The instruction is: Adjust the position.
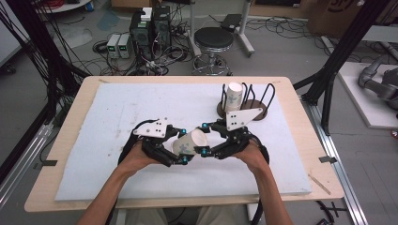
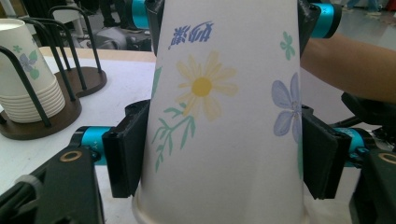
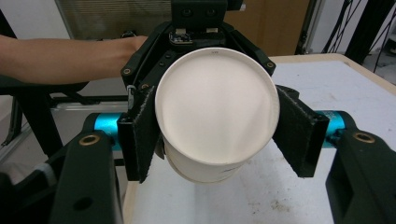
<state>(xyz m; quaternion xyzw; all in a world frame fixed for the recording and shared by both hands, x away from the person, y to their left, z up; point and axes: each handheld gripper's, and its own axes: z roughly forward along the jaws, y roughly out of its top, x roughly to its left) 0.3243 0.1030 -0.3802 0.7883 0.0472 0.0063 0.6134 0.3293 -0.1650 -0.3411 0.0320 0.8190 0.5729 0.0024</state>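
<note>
So your left hand-held gripper [image 1: 180,146] is clamped on the paper cup [image 1: 190,142] near its rim end. In the left gripper view both black pads [image 2: 125,154] press flat against the flowered wall of the cup [image 2: 224,121], one on each side, with the jaws about a cup-width apart. Your right hand-held gripper [image 1: 205,138] comes at the same cup from the other end: in the right gripper view you're looking straight at the white bottom disc of the cup [image 3: 217,109], the left pad [image 3: 142,135] is touching its side, and the right pad sits right at the edge, but I can't tell if it's actually squeezing. In the high view the cup lies on its side just below the middle of the frame, held up off the white mat [image 1: 117,108] between the two tools, which nearly meet around it. Up and to the right of centre is the round brown cup holder [image 1: 244,108] with black wire loops and a stack of cups [image 1: 233,96] standing in it, near your right tool but apart from it. The wooden worktop [image 1: 70,122] shows around the mat's edges.
</note>
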